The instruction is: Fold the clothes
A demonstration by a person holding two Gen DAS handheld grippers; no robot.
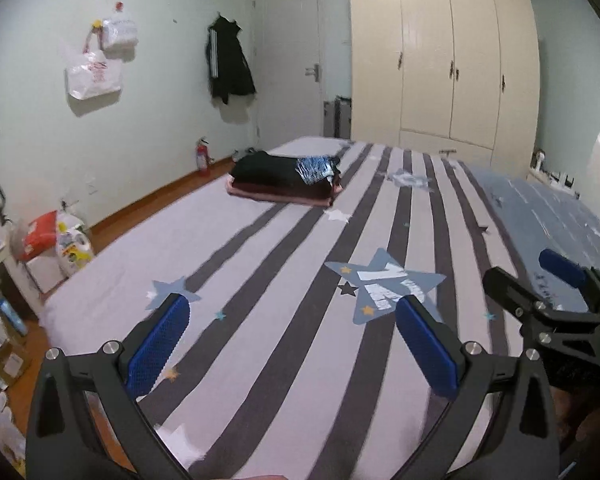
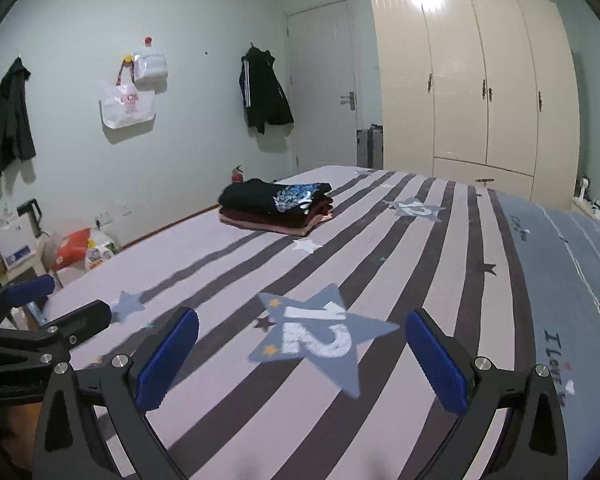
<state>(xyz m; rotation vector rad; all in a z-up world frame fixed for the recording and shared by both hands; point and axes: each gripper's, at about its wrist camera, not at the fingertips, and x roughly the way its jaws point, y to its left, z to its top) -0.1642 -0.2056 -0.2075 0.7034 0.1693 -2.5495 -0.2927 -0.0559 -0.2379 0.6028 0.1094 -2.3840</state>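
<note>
A stack of folded clothes (image 1: 284,180) (image 2: 276,208) lies at the far left part of the striped bed (image 1: 260,264) (image 2: 380,248); a black garment with a pale blue print is on top, with dark red and pink ones under it. My left gripper (image 1: 296,320) hovers open over the near part of the bed, nothing between its blue pads (image 1: 168,340). My right gripper (image 2: 300,344) is also open and empty, above a blue star numbered 12 (image 2: 320,336). Each gripper shows in the other's view: the right one (image 1: 536,276), the left one (image 2: 60,302). Both are far from the stack.
A blue quilt (image 1: 548,212) (image 2: 572,264) covers the bed's right side. A cream wardrobe (image 2: 476,88) and a white door (image 2: 324,88) stand behind the bed. Bags and boxes (image 1: 56,248) crowd the floor at the left. Jackets (image 2: 264,92) and bags hang on the wall.
</note>
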